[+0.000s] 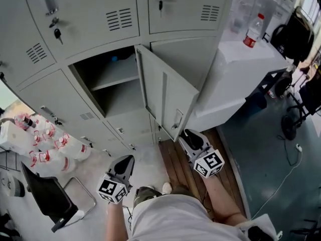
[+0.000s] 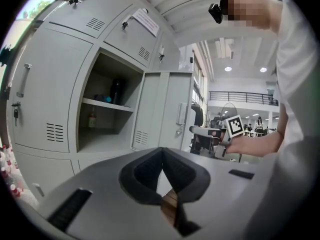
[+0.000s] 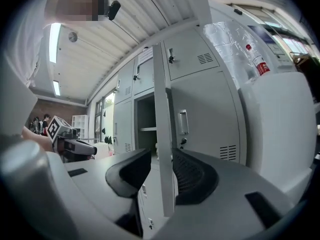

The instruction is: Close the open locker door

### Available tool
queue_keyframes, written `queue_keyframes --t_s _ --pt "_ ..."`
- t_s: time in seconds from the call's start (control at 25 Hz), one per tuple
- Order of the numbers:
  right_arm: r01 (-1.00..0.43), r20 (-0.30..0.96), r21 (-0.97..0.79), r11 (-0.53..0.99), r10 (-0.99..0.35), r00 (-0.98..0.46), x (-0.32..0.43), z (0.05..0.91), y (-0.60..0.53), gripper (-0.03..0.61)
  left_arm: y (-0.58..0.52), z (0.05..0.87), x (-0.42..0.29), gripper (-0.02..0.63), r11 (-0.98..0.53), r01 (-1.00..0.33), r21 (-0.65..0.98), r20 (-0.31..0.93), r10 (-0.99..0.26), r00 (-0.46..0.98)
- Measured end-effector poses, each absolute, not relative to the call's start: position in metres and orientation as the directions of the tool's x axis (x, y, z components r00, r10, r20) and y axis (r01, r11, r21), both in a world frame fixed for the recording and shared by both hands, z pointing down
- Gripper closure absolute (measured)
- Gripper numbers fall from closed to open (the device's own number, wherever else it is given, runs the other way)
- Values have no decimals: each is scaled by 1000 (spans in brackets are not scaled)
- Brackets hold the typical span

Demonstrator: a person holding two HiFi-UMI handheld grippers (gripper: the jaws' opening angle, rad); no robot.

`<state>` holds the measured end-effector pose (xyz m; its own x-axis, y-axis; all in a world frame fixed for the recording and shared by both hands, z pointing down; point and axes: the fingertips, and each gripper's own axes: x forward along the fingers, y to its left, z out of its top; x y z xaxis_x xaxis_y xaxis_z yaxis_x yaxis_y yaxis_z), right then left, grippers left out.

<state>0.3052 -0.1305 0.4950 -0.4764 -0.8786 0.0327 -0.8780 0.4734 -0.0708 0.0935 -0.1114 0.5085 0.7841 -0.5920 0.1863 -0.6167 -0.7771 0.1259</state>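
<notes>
The grey locker door [image 1: 168, 97] stands swung out toward me from its compartment [image 1: 108, 82], hinged on the compartment's right side. My right gripper [image 1: 189, 136] is held level by the door's free edge, below the handle [image 1: 178, 119]. In the right gripper view its jaws [image 3: 161, 154] are open and the door's edge [image 3: 161, 99] runs up in line with the gap; no pad presses on it. The door's outer face [image 3: 205, 114] lies just to the right. My left gripper [image 1: 125, 163] hangs lower left, apart from the door, shut [image 2: 162, 150] on nothing.
A white cabinet [image 1: 241, 69] with a red-labelled bottle [image 1: 254, 30] stands right of the lockers. Packed bottles [image 1: 47, 139] and a black chair [image 1: 50, 197] sit at the left. A small bottle [image 2: 92, 118] stands inside the open compartment. Keys [image 1: 57, 33] hang in neighbouring doors.
</notes>
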Motion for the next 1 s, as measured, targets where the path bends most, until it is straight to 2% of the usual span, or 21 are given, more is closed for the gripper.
queue_keyframes --t_s 0.36,0.68,1.0 --pt "-862 23 -69 502 -863 -504 305 493 -153 442 -114 514 71 614 -711 -690 135 204 -662 721" --pt "-851 2 -84 518 -854 -520 291 490 -154 472 -119 513 62 614 -712 -689 134 200 -662 722" --pt "-852 18 -76 518 -854 -521 261 490 -147 459 -121 512 35 614 -722 -677 145 199 -649 734"
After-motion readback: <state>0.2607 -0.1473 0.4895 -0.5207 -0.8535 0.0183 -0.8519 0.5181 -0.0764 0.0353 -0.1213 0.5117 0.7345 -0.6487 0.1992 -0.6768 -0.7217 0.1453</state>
